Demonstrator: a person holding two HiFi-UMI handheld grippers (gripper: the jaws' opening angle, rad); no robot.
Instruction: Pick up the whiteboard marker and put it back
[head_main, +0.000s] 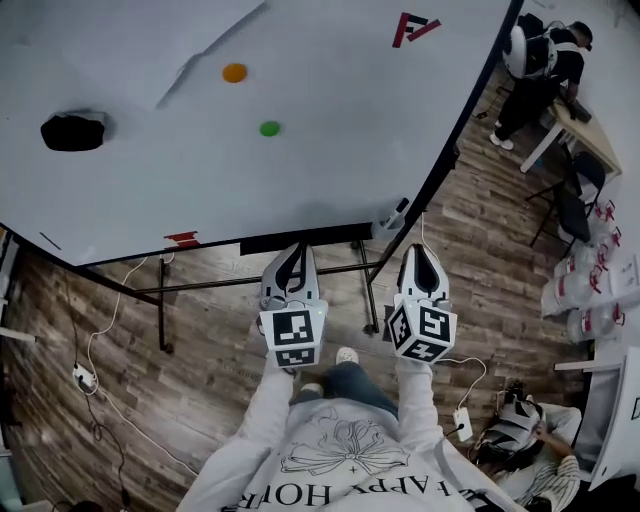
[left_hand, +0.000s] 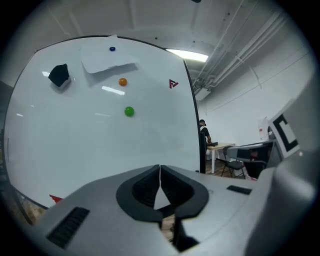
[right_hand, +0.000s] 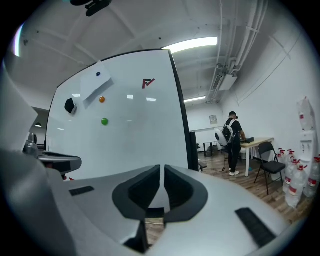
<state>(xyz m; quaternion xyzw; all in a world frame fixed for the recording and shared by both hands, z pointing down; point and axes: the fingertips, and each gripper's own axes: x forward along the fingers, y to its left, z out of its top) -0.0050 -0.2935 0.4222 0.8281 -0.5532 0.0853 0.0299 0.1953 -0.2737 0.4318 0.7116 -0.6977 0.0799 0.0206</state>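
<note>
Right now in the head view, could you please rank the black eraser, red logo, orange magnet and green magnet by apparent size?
1. black eraser
2. red logo
3. orange magnet and green magnet: nearly alike, unranked.

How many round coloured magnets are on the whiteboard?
3. A blue magnet sits on the paper sheet near the top, an orange magnet just below that sheet, and a green magnet lower still. The head view cuts off the blue one.

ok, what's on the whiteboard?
Black eraser, orange magnet, green magnet, and a paper sheet pinned by a blue magnet. Anything behind the sheet is hidden.
</note>
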